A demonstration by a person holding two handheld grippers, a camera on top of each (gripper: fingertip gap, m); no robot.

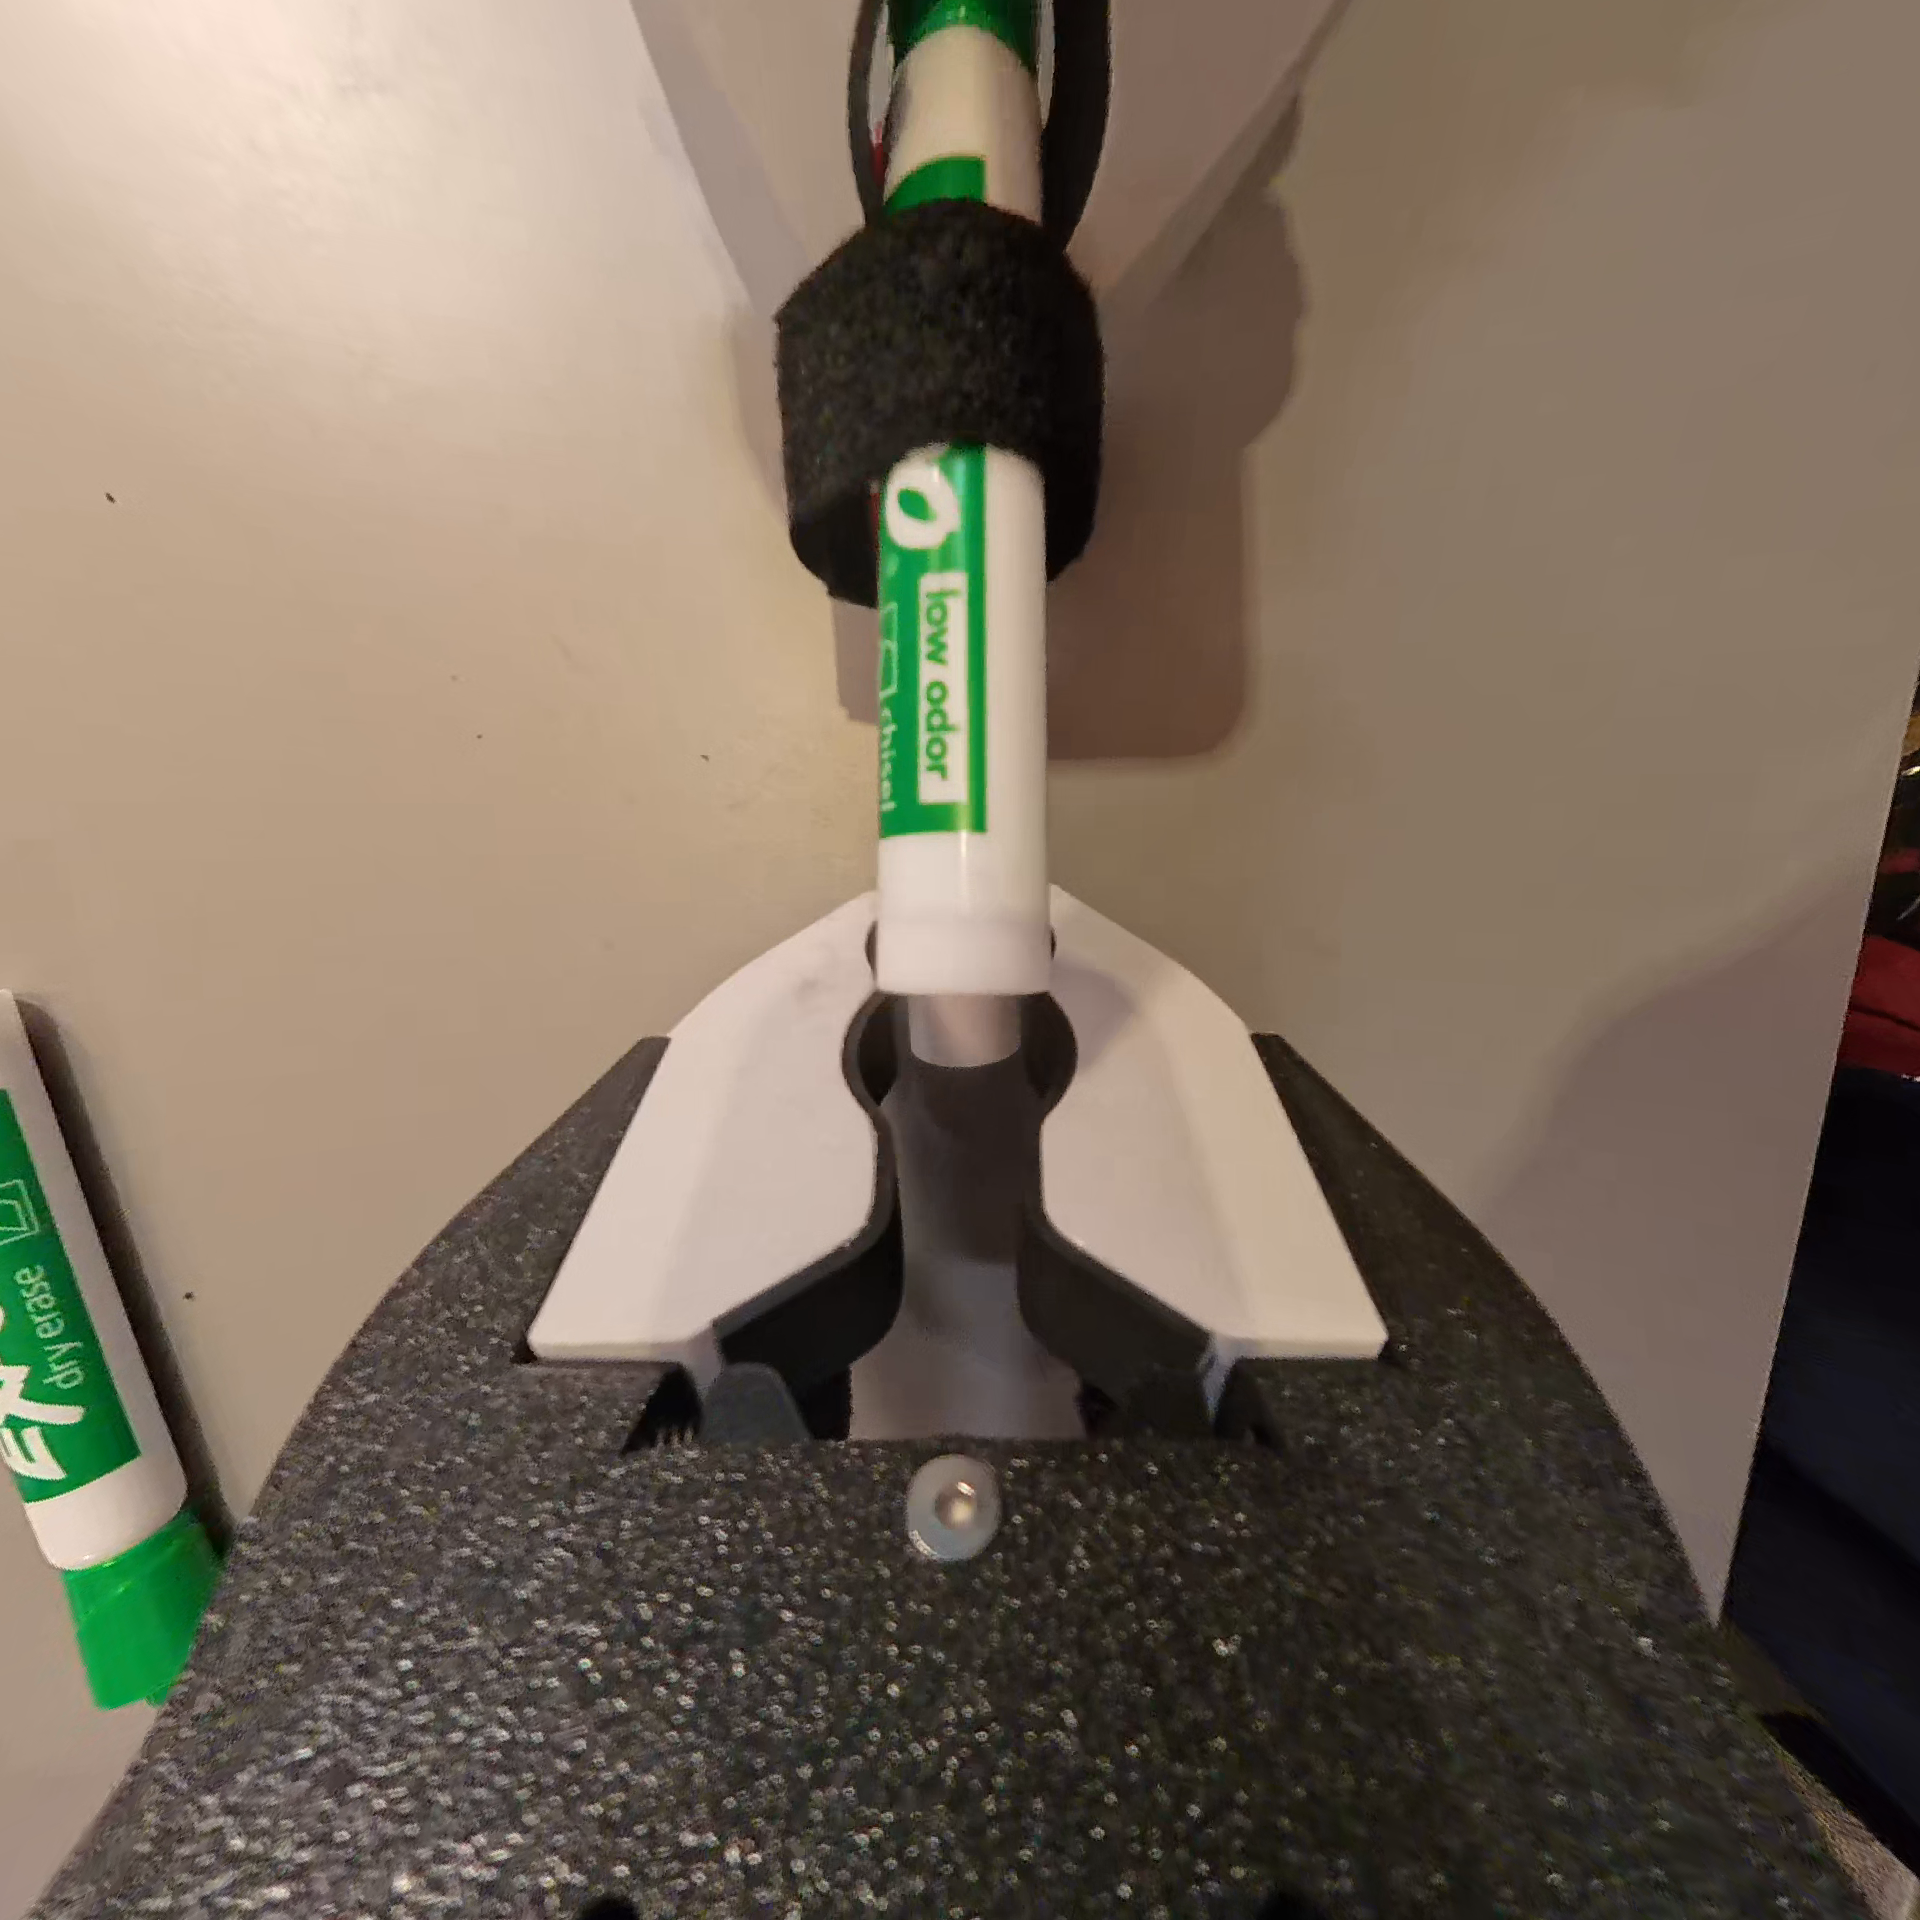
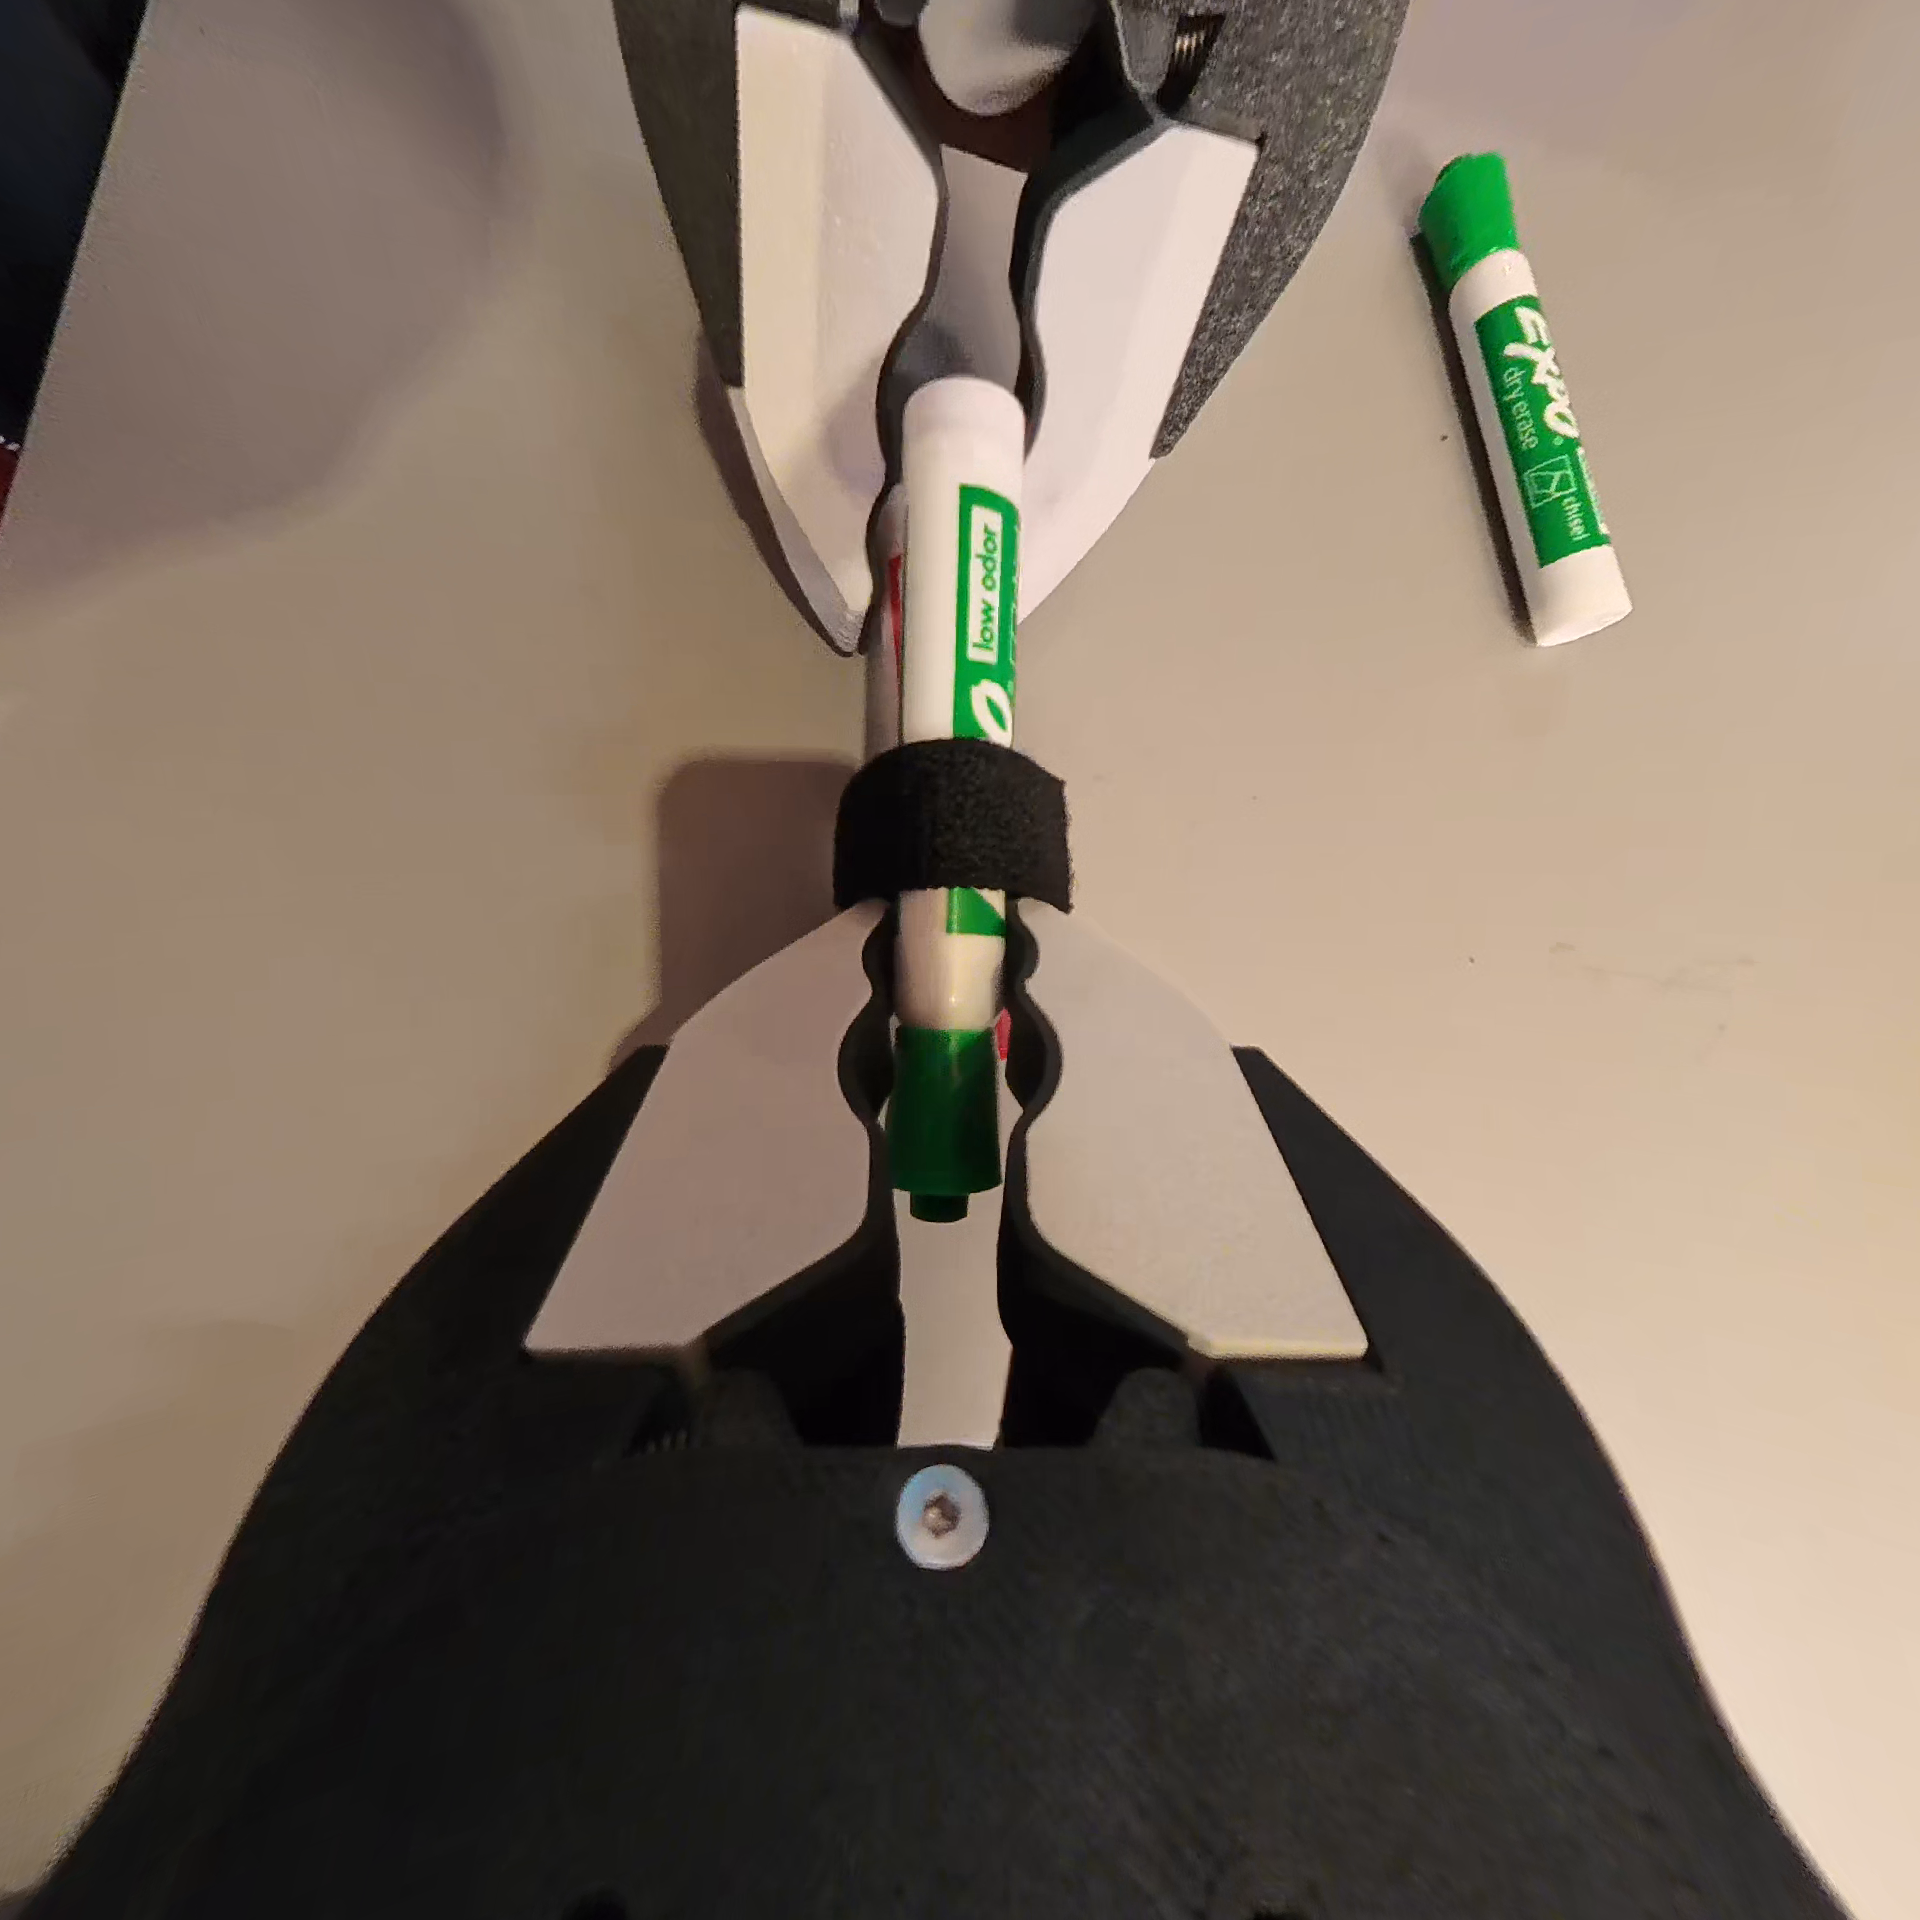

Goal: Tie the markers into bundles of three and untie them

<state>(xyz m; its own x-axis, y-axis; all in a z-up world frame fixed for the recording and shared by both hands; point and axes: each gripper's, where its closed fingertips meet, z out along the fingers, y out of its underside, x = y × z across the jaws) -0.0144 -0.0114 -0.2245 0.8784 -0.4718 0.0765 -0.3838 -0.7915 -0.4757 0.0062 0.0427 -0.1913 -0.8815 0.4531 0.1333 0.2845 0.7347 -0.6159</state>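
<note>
Bundling step: my left tool (image 1: 961, 961) and right tool (image 2: 951, 997) clamp opposite ends of the black-strapped white-and-green marker bundle (image 2: 961, 644) above the counter (image 2: 312, 727); next, probably adding the loose green-capped marker (image 2: 1522, 416).

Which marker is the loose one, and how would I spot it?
Start at the pale tabletop. Mid-scene, both grippers clamp opposite ends of a marker bundle wrapped in a black hook-and-loop strap. The loose green dry-erase marker lies flat off to one side, alone, unstrapped and touched by neither gripper.
</note>
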